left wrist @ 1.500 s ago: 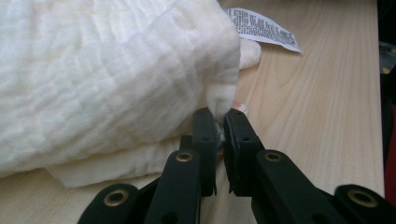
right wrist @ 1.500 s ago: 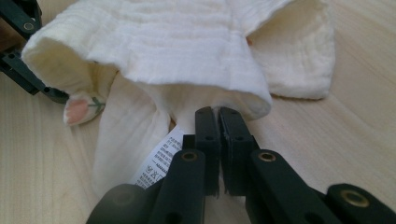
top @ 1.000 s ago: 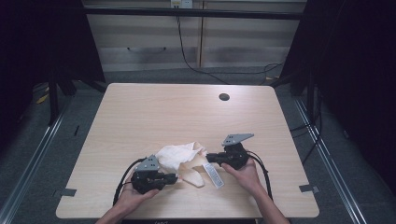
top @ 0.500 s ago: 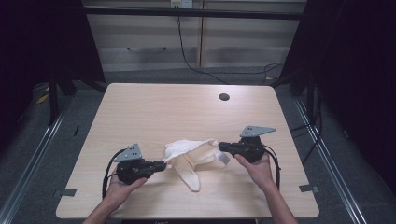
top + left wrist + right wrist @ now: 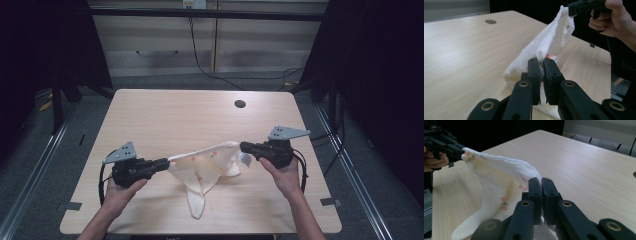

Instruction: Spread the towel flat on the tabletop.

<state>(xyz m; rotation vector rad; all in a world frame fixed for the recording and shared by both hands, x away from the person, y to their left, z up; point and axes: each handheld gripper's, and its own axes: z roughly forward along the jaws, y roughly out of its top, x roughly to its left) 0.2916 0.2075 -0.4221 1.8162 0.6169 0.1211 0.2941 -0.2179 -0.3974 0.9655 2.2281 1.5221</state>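
A thin pinch of hem is all that is gripped by the black two-jaw left gripper (image 5: 162, 163), clamped tight on one corner of the small cream-white cotton garment with tiny orange prints (image 5: 204, 162); a slip could be caused there if the cloth is pulled tauter. The garment is held stretched above the near half of the pale wooden table (image 5: 180, 112), its upper edge nearly straight, its middle sagging, one narrow tail draped onto the tabletop. The opposite corner is clamped by the black right gripper (image 5: 243, 146), where a white label hangs.
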